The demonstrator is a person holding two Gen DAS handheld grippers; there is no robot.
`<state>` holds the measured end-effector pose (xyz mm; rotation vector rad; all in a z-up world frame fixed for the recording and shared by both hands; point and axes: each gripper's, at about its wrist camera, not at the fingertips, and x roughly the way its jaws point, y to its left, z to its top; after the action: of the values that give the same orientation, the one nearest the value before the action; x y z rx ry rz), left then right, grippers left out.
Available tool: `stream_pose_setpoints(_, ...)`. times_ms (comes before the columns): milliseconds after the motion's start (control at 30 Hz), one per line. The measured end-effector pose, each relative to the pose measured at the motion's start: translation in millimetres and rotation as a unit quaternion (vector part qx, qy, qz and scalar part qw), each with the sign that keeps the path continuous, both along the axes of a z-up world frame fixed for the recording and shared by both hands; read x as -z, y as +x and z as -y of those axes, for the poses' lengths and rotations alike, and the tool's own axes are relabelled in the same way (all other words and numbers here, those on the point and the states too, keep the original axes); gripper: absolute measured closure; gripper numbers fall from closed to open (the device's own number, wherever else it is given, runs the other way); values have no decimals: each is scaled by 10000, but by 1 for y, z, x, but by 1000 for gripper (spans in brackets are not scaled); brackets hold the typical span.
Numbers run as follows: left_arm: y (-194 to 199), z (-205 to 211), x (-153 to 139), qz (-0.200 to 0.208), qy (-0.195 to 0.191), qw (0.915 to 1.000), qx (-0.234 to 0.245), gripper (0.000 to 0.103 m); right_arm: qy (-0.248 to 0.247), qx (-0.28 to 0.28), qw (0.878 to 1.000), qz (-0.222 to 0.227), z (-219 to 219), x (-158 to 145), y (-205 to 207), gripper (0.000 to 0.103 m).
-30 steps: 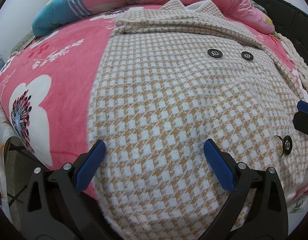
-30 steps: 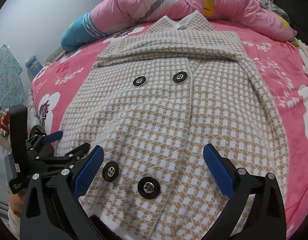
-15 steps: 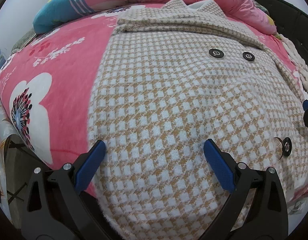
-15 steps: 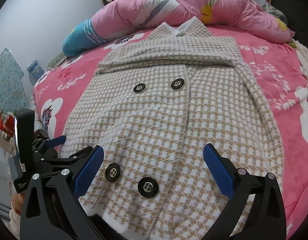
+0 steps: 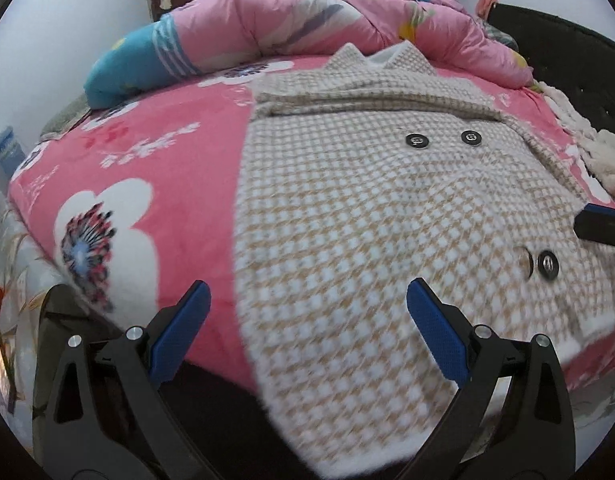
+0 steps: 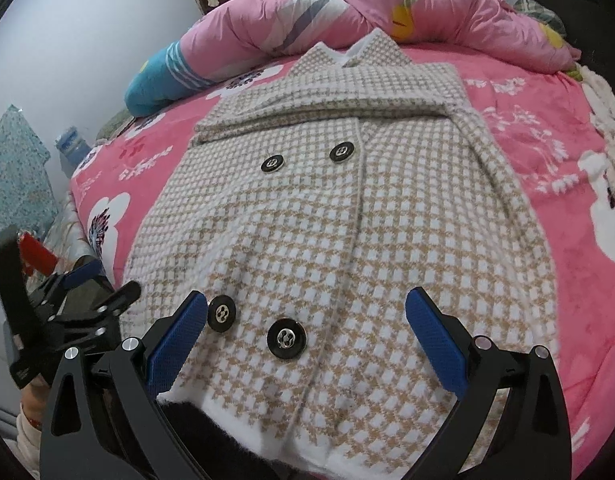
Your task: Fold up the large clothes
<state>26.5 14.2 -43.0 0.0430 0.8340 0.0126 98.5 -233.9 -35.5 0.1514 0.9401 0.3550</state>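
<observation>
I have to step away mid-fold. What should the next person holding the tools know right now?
Left tool: open, empty, over the coat's left hem corner near the bed edge.
Right tool: open, empty, over the hem by the two lower buttons.
Coat lies flat and buttoned on the pink blanket, collar toward the rolled quilt, sleeves already folded in.
Left: probably grip both hem corners and fold the hem up toward the collar.
</observation>
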Motion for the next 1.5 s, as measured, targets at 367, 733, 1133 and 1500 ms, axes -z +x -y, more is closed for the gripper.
stream_pose_setpoints(367, -41, -31, 5, 230, -320, 9992, -93, 8, -29, -233, 9996, -140, -15, 11, 6, 6)
stream_pose_setpoints(733, -52, -31, 14, 286, -263, 9992, 8, 24, -108, -267, 9990, -341, -22, 22, 20, 6)
stream_pose_setpoints(1133, -63, -53, 28, 121, -1212, 9915, 457, 41, -246, -364, 9987, -248, -38, 17, 17, 6)
stream_pose_setpoints(1500, -25, -71, 61, -436, -2516, 9662, 347, 51, -177, -282, 9990, -283, -30, 20, 20, 6)
